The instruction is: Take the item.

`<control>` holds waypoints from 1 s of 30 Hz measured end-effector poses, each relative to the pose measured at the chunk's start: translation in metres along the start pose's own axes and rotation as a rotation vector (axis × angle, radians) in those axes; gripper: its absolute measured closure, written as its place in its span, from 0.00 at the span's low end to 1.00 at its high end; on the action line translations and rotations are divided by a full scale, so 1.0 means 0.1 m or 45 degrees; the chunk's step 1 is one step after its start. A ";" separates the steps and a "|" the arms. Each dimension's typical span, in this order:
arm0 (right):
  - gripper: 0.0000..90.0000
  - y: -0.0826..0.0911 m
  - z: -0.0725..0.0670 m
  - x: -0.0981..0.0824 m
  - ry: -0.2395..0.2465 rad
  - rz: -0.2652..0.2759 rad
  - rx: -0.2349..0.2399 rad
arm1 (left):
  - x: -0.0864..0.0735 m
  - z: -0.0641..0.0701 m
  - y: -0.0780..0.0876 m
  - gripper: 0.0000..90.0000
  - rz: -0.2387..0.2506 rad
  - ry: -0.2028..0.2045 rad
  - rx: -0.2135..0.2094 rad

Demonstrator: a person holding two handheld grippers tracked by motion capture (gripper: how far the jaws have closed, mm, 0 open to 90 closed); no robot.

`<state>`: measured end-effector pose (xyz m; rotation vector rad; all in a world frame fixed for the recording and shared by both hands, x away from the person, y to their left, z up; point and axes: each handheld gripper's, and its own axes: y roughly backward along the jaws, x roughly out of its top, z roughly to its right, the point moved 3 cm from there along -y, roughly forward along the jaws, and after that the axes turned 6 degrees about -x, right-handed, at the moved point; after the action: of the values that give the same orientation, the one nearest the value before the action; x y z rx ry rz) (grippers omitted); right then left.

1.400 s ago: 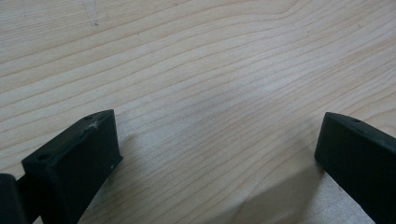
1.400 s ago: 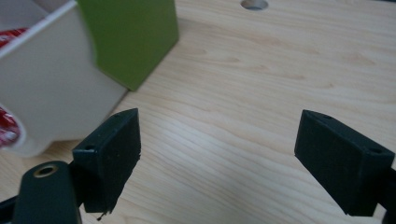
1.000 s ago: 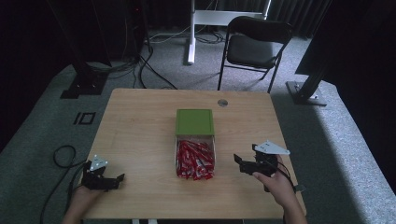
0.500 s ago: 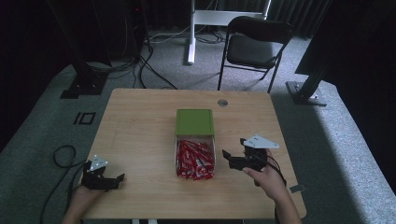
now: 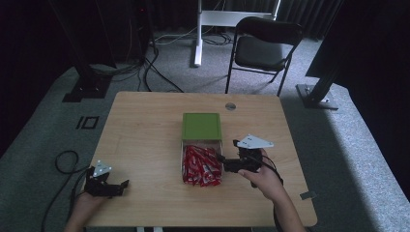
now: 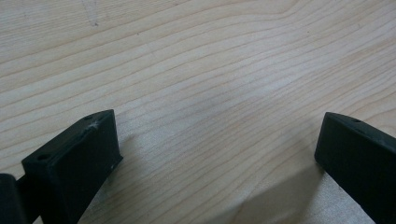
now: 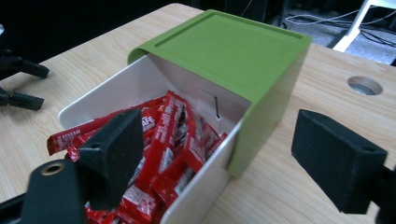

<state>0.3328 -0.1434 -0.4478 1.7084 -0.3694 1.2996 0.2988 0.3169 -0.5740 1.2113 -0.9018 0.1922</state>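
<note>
On the light wooden surface [image 5: 145, 140] stands a white rectangular box with a green sliding lid [image 5: 201, 126] near the middle, its near half uncovered and packed with red wrapped snack sticks [image 5: 200, 166]. The right hand-held gripper [image 5: 227, 165] sits just right of the box's open end, its jaws spread wide with one jaw over the sticks, holding nothing. The left hand-held gripper [image 5: 109, 188] rests at the near left corner, well apart from the box, jaws wide and empty.
</note>
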 end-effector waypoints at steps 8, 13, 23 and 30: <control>0.23 -0.13 -0.14 0.04 0.039 -0.006 0.047 | 0.00 0.00 0.00 0.01 -0.002 -0.004 0.000; 0.26 -0.18 -0.22 0.06 0.067 -0.008 0.075 | 0.00 0.00 0.00 0.01 -0.002 -0.003 0.000; 0.54 -0.32 -0.37 0.01 0.118 -0.068 0.105 | 0.00 0.00 0.00 0.01 -0.001 -0.005 -0.004; 0.68 -0.40 -0.42 -0.08 0.159 -0.157 0.095 | 0.00 0.00 0.00 0.01 -0.002 -0.006 -0.004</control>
<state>0.3329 -0.0912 -0.4734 1.6744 -0.1424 1.3352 0.2988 0.3173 -0.5739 1.2103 -0.9046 0.1868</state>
